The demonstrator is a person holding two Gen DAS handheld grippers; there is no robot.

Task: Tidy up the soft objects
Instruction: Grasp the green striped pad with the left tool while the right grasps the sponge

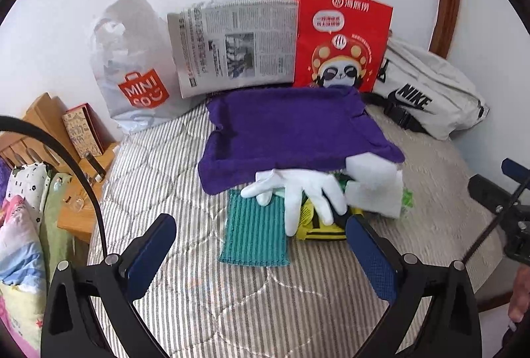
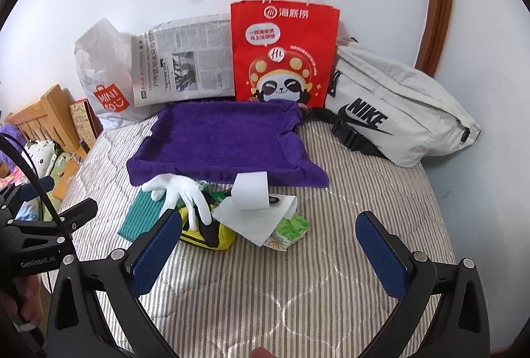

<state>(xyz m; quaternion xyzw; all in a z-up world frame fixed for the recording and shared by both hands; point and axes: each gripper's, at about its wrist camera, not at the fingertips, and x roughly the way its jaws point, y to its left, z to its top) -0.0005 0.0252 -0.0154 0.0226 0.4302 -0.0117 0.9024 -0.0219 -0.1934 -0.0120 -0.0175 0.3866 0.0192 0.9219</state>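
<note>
- Both of my grippers hang nearest the lens over the striped bedcover [image 2: 347, 192]: my left gripper [image 1: 261, 253] has its blue-padded fingers spread wide with nothing between them, and my right gripper [image 2: 270, 250] is spread just as wide and empty.
- Far left, a translucent Miniso bag [image 1: 132, 66] leans on the wall, with a folded newspaper [image 1: 232, 43] standing just beside it.
- Ahead of my left fingers lies a teal ribbed cloth [image 1: 255, 230], flat on the cover, its far edge under the white glove [image 1: 294, 190].
- That glove drapes across the front rim of the purple towel tray [image 2: 218, 139] and onto a yellow-and-black pouch [image 2: 208, 233].
- Next in the heap, a white toilet-paper roll [image 2: 250, 190] sits on a loose white tissue sheet [image 2: 255, 222], with a green tissue pack [image 2: 288, 233] beneath.
- Behind the tray stands a red panda-print paper bag [image 2: 285, 53].
- Far right, a grey Nike waist bag [image 2: 391, 112] rests against the wall.
</note>
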